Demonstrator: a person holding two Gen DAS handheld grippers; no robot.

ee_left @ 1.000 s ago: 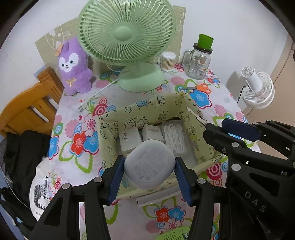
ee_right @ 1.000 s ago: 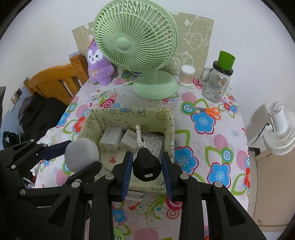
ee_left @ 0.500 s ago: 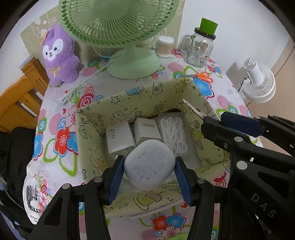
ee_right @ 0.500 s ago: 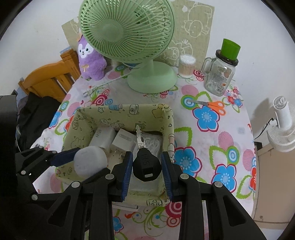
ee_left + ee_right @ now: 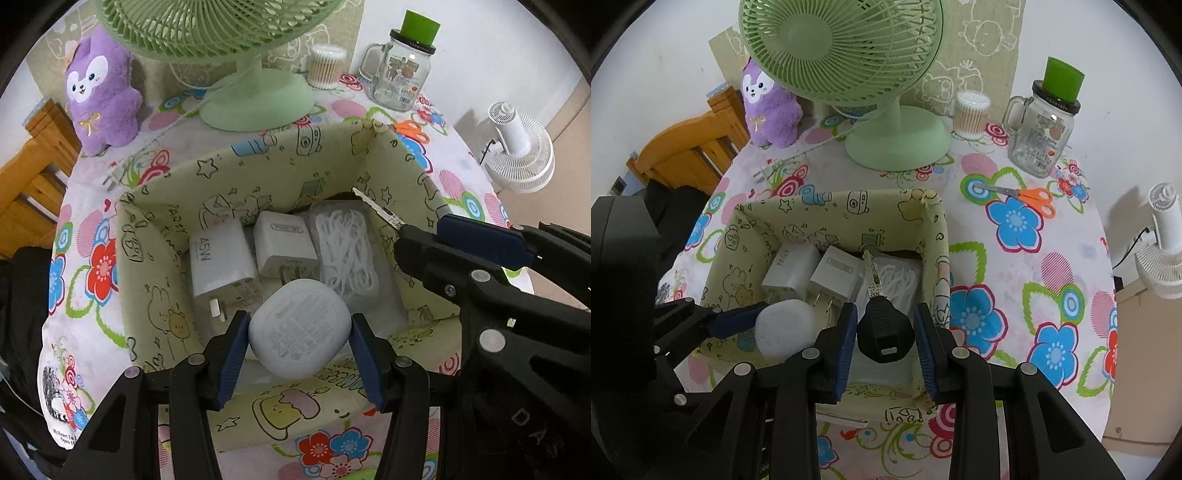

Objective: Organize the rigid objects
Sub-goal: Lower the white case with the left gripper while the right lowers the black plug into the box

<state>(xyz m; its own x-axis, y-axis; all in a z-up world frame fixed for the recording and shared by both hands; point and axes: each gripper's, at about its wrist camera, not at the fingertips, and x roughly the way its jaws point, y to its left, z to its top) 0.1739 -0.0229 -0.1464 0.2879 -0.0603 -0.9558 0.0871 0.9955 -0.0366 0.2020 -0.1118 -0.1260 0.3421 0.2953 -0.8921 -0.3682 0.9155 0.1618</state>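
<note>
Tongs clamped: left gripper [image 5: 299,349] on smooth rounded white case [image 5: 299,328]; right gripper [image 5: 886,332] on black-headed key [image 5: 882,325].

Round bench [image 5: 1071,258] under a white cloth printed with blue, red and pink flowers, filling the middle of both views. Plain white wall [image 5: 665,55] behind, across the top of the frame. Beige panel with outlined cartoon animals [image 5: 990,44] leaning upright against that wall, upper centre right. Orange wooden chair [image 5: 690,155] at the left edge, pushed near the bench, with dark cloth [image 5: 22,295] heaped below it. White pedestal fan [image 5: 521,155] standing on the floor at the right edge, its black cord trailing. Tan floor [image 5: 546,206] at far right. Soft, even indoor light, faint shadows.
</note>
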